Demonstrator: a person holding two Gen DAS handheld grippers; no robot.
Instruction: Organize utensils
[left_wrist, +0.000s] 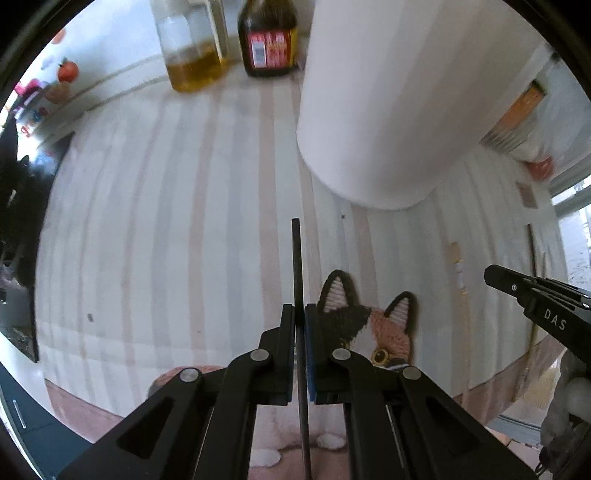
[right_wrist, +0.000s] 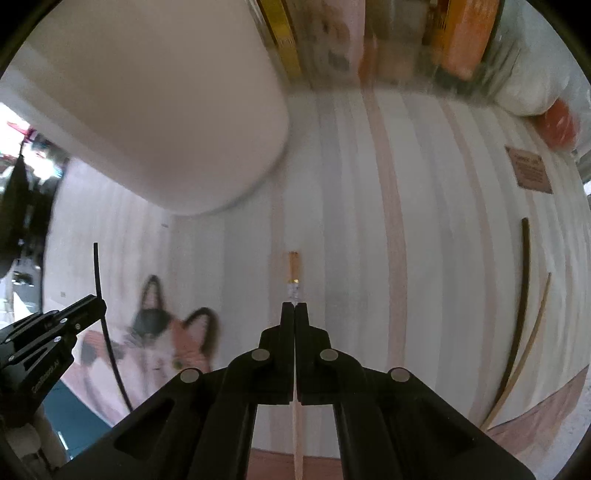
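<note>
A black chopstick (left_wrist: 297, 280) is being held between the closed jaws of the left gripper (left_wrist: 300, 314), its tip pointing toward 12 o'clock over the striped tablecloth (left_wrist: 166, 221). A wooden chopstick (right_wrist: 293, 273) with an orange end is being clamped by the narrow, closed jaws of the right gripper (right_wrist: 294, 308), likewise pointing to 12 o'clock. The white cylindrical holder (left_wrist: 388, 110) is being seen at about 1 o'clock in the left view and 10 o'clock in the right view, near both tips. Two further chopsticks, one dark (right_wrist: 519, 295) and one light (right_wrist: 524, 343), are lying at 3 o'clock in the right view, well apart from the grippers. A cat-shaped mat (left_wrist: 373, 332) is lying just beside the left gripper at 4 o'clock.

The step in hand is judged to be carrying each stick to the holder. It would be done well if each stick were raised above the rim, which is out of view, tilted toward vertical, and released only once its lower end is inside; the two grippers should be kept apart so the sticks are not crossed.
</note>
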